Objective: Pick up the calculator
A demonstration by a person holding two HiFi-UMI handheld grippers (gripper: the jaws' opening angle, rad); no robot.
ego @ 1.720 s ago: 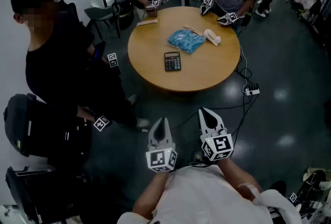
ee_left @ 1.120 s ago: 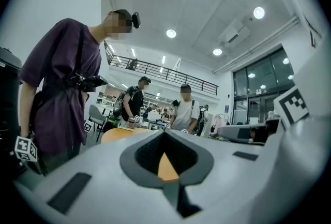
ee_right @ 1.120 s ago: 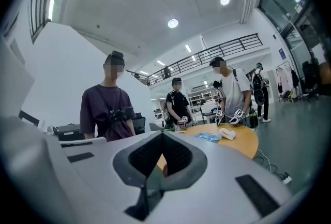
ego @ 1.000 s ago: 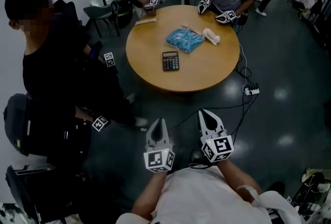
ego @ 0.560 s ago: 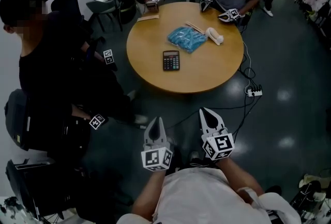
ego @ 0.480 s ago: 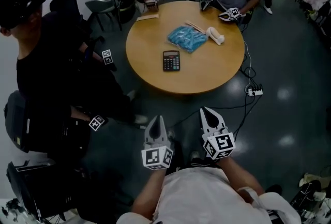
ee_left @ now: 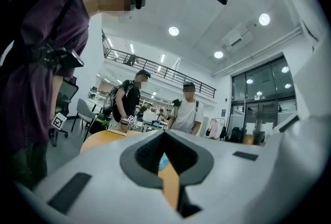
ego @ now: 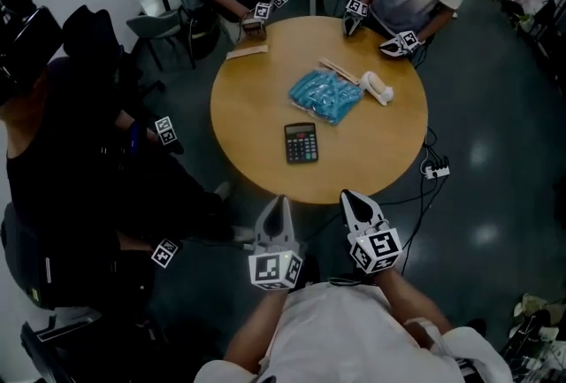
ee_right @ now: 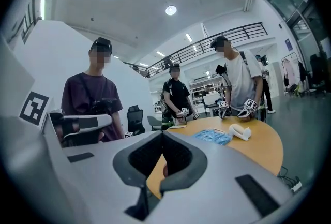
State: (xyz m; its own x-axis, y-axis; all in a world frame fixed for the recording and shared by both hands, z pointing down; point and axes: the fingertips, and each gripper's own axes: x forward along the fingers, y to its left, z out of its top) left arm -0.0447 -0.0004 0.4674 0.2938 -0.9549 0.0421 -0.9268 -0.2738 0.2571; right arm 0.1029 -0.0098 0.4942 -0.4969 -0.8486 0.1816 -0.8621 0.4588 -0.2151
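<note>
The black calculator (ego: 301, 143) lies flat on the round wooden table (ego: 256, 107), in the near half. Both grippers hover just short of the table's near edge, pointing at it. In the head view my left gripper (ego: 279, 202) is shut and empty, a little left of the calculator. My right gripper (ego: 348, 195) is shut and empty too, a little right of it. In the left gripper view the left gripper (ee_left: 165, 133) has its jaws meeting, and in the right gripper view the right gripper (ee_right: 162, 133) does as well. The jaws hide the calculator in both gripper views.
A blue bag (ego: 325, 94), a white object (ego: 376, 88), thin sticks (ego: 333, 69) and a paper card (ego: 247, 51) lie farther back on the table. People with grippers stand at the far side and at the left. A power strip (ego: 435, 169) with cables lies on the floor at the right.
The table and calculator have come much nearer in the head view. Both grippers, earlier over open floor, now sit at the table's near edge, still shut.
</note>
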